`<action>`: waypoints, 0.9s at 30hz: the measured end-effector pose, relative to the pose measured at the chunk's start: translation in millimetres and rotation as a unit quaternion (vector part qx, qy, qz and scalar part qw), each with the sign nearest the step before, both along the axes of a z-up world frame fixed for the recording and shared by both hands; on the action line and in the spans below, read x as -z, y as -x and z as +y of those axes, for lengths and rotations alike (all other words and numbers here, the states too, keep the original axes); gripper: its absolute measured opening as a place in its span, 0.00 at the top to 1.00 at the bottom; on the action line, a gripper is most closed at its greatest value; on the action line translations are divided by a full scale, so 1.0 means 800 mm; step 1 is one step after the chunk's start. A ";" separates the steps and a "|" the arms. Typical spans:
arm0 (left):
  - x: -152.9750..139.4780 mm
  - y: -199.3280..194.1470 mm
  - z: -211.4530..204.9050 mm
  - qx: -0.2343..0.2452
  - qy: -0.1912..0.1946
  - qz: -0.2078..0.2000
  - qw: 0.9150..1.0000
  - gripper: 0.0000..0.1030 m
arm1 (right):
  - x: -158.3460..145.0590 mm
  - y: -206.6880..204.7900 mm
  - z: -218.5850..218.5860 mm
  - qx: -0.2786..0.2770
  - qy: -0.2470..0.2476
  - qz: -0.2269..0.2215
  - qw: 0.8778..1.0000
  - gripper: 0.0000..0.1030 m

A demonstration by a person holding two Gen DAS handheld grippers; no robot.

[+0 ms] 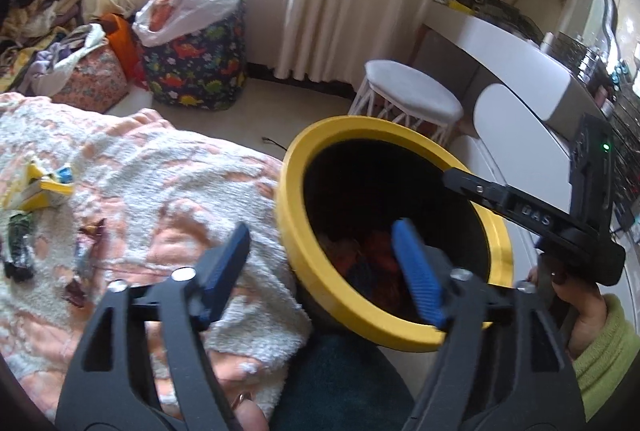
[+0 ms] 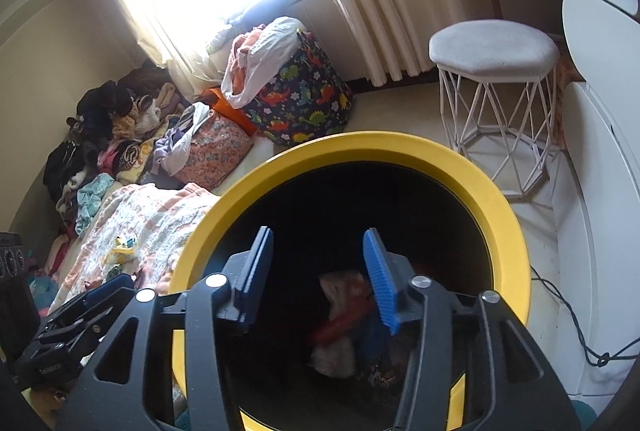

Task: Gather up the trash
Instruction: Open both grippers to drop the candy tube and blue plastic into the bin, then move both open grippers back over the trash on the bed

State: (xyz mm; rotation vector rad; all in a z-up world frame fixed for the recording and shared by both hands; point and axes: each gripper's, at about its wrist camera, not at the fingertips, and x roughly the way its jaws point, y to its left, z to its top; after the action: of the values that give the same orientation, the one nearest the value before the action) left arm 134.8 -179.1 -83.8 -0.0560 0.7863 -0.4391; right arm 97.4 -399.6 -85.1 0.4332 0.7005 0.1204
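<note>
Both hand-held grippers, left (image 1: 320,263) and right (image 2: 318,267), hang released and empty over the yellow bin (image 2: 500,199), trash (image 2: 340,315) inside. More wrappers (image 1: 24,191) lie on the bed (image 1: 160,171); best swing left to them next.

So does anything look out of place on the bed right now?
Yes: several wrappers and a torn yellow packet lie scattered on the blanket, left of the yellow-rimmed bin, not in it.

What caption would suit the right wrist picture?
Open right gripper poised over a yellow-rimmed bin holding wrappers.
</note>
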 end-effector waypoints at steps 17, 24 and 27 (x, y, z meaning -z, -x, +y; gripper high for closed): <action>-0.020 0.018 0.081 -0.088 0.002 -0.029 0.996 0.11 | -0.034 0.007 0.063 -0.051 0.025 -0.052 0.997 0.38; -0.024 0.021 0.114 -0.119 0.010 -0.035 0.992 0.11 | -0.039 0.007 0.102 -0.081 0.037 -0.058 0.994 0.37; -0.025 0.022 0.131 -0.131 0.011 -0.036 0.991 0.11 | -0.039 0.007 0.120 -0.095 0.040 -0.057 0.993 0.37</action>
State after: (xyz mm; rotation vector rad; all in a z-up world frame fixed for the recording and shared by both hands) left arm 116.8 -74.7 -64.2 -0.1621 0.6908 -0.1996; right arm 91.4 -304.0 -53.8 0.2801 0.6300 0.2942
